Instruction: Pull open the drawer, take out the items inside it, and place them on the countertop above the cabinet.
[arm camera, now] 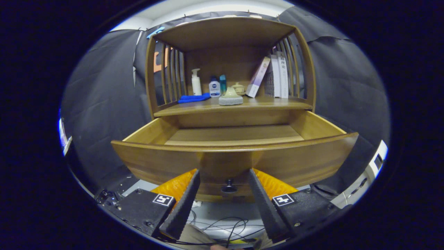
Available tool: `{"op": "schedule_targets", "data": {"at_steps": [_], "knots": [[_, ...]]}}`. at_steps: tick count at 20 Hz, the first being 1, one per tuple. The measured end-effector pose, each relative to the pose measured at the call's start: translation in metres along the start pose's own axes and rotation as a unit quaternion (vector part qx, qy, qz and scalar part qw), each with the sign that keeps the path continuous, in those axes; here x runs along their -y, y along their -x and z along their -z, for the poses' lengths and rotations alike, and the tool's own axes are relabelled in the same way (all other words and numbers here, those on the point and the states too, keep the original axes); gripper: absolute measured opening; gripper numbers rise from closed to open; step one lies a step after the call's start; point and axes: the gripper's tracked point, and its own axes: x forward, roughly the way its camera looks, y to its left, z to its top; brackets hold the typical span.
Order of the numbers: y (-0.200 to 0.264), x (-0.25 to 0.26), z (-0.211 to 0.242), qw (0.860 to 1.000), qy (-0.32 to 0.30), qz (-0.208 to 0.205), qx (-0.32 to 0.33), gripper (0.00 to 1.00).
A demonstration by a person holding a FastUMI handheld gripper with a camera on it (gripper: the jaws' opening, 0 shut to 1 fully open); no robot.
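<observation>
The wooden cabinet (229,69) stands against the black booth wall, its slatted sides rising to a flat top board. Its drawer (236,158) is pulled out toward the gripper, long axis running side to side, the curved front panel facing the fingers. What shows of the drawer's floor is bare wood; the strip just behind the front panel is hidden by that panel.

The gripper (224,178) sits low in front of the drawer with its jaws spread wide, holding nothing. The two black fingers (185,198) flank the small dark knob (229,187) at the bottom middle of the drawer front; the knob lies between the tips, and I cannot tell whether either one touches the wood.

On the countertop (274,102) above the drawer, books (277,74) lean at the right, with one slimmer purple-and-white book (257,77) tilted against them. Left of centre lies a blue cloth (193,98), behind it an upright white pump bottle (196,82), then a small white-and-blue bottle (214,87) and a teal bottle (222,84). At the front centre sits a pale greenish ornament on a grey base (230,97), with a small lidded pot (238,88) just behind it.

Below the fingers, dark cables (225,225) trail over a pale floor.
</observation>
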Motion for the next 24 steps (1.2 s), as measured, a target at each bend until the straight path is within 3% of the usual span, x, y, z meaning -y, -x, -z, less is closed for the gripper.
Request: {"op": "schedule_targets", "data": {"at_steps": [5,17,24], "knots": [[-0.009,0.005,-0.003,0.999,0.011,0.034,0.013,0.89],[-0.055,0.006,-0.028,0.999,0.024,0.036,0.024,0.87],[-0.096,0.006,-0.039,0.999,-0.014,0.03,-0.001,0.88]]}}
